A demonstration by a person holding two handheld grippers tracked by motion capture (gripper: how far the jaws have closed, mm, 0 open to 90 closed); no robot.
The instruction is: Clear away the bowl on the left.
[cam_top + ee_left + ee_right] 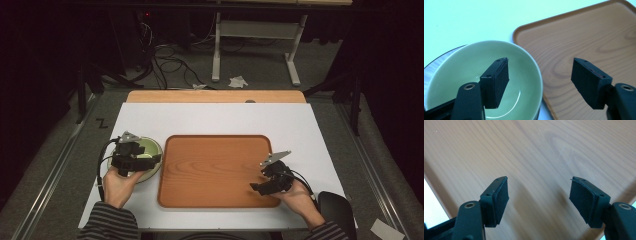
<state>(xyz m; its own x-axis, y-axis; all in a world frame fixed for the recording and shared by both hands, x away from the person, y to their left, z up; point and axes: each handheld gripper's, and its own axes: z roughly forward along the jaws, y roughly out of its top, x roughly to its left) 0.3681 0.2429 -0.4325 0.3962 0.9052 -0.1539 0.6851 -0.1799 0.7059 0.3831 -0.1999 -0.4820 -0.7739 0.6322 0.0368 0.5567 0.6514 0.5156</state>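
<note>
A pale green bowl point(151, 147) stands empty on the white table cover, just left of a wooden tray point(215, 165). My left gripper point(142, 159) hovers over the bowl, open. In the left gripper view one jaw hangs above the inside of the bowl point(474, 62) and the other above the tray point(579, 37), so the left gripper point(540, 80) straddles the bowl's rim without touching it. Over the tray's front right corner my right gripper point(261, 179) is open and holds nothing. Bare tray wood point(536, 150) lies under the right gripper point(539, 200).
The white table cover point(225, 117) has free room behind the tray and on both sides. A black rounded object point(336, 206) sits at the table's front right corner. Beyond the table lie floor cables point(170, 65) and a white frame leg point(216, 55).
</note>
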